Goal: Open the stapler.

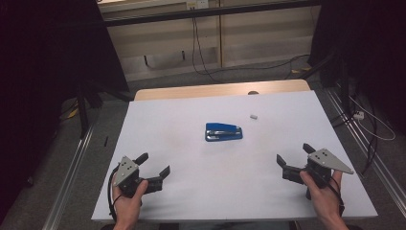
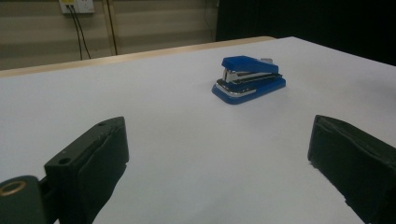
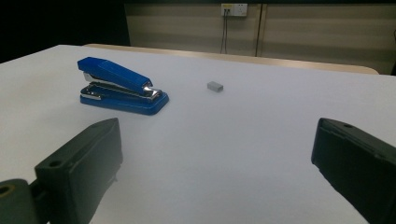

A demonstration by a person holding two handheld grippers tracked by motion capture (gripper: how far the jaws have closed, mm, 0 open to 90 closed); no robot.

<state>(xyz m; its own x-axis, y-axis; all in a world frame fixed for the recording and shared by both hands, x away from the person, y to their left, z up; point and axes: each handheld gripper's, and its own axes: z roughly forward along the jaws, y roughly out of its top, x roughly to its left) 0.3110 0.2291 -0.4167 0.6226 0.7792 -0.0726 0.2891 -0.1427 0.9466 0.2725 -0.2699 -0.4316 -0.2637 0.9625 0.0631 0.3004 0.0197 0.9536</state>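
Note:
A blue stapler (image 1: 223,132) lies flat near the middle of the white table (image 1: 191,158), also seen as the stapler (image 2: 248,78) and the stapler (image 3: 122,86). A small grey block (image 1: 254,116) sits behind and right of it, the block (image 3: 215,86) lying apart from the stapler. My left gripper (image 1: 153,165) rests near the front left of the table, open, nothing between its jaws. My right gripper (image 1: 294,155) sits at the front right, open and empty too. Both point toward the stapler from a distance, as seen past the left gripper (image 2: 217,154) and the right gripper (image 3: 217,158).
The table's far edge shows a wooden strip (image 1: 220,89). Cables (image 1: 201,57) hang along the back wall and trail on the floor at the right. Metal rails (image 1: 72,167) run on the floor at both sides. Bare tabletop lies between the grippers and the stapler.

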